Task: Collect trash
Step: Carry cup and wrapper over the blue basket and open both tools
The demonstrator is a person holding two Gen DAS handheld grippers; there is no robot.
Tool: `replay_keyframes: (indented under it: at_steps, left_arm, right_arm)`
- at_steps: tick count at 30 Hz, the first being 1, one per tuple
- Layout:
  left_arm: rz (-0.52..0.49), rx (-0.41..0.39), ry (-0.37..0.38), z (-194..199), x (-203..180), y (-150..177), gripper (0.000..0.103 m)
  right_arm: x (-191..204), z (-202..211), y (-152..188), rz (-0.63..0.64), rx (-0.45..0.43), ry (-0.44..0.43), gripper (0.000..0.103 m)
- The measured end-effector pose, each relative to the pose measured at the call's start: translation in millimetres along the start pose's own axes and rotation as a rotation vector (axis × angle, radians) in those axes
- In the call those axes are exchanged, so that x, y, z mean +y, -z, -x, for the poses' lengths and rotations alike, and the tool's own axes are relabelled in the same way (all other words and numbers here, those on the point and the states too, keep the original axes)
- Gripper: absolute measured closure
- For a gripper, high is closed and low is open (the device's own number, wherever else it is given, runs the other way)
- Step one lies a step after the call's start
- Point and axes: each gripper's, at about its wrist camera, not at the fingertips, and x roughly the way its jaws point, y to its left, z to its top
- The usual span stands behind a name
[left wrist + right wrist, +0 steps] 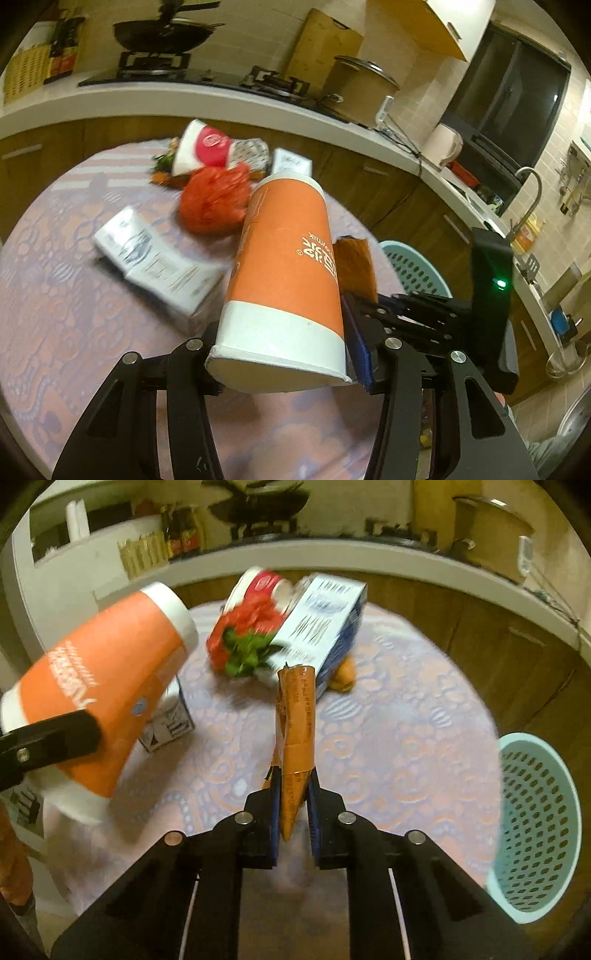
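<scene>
An orange and white paper cup (284, 266) lies tilted between the fingers of my left gripper (282, 343), which is shut on its wide end above the table. In the right wrist view the same cup (103, 686) hangs at the left with a black finger (48, 738) across it. My right gripper (293, 794) is shut on a flat orange-brown wrapper (297, 723) that sticks up between its pads. From the left wrist view, that wrapper (354, 266) and the right gripper (364, 297) are just right of the cup.
A round table with a lace cloth (406, 738) carries a red plastic bag (214, 203), a red and white cup (201, 151), a printed carton (155, 258), a blue and white box (325, 627) and a small box (170, 720). A teal perforated basket (535, 830) stands beside the table, with kitchen counter behind.
</scene>
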Motion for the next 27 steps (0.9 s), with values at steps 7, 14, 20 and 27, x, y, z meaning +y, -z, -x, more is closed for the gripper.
replay_keyframes:
  at_steps: [7, 14, 20, 27]
  left_arm:
    - [-0.072, 0.007, 0.074, -38, -60, -34, 0.055]
    - [-0.134, 0.068, 0.159, -106, -126, -52, 0.055]
    - [-0.167, 0.161, 0.203, -183, -174, -53, 0.055]
    - [-0.169, 0.286, 0.217, -258, -200, -37, 0.054]
  right_arm:
    - [-65, 42, -6, -0.106, -0.079, 0.091, 0.092]
    - [-151, 55, 3, -0.225, -0.091, 0.193, 0.093]
    - [-212, 49, 26, -0.328, -0.043, 0.263, 0.092]
    - [-272, 21, 63, -0.454, 0.059, 0.280, 0.092]
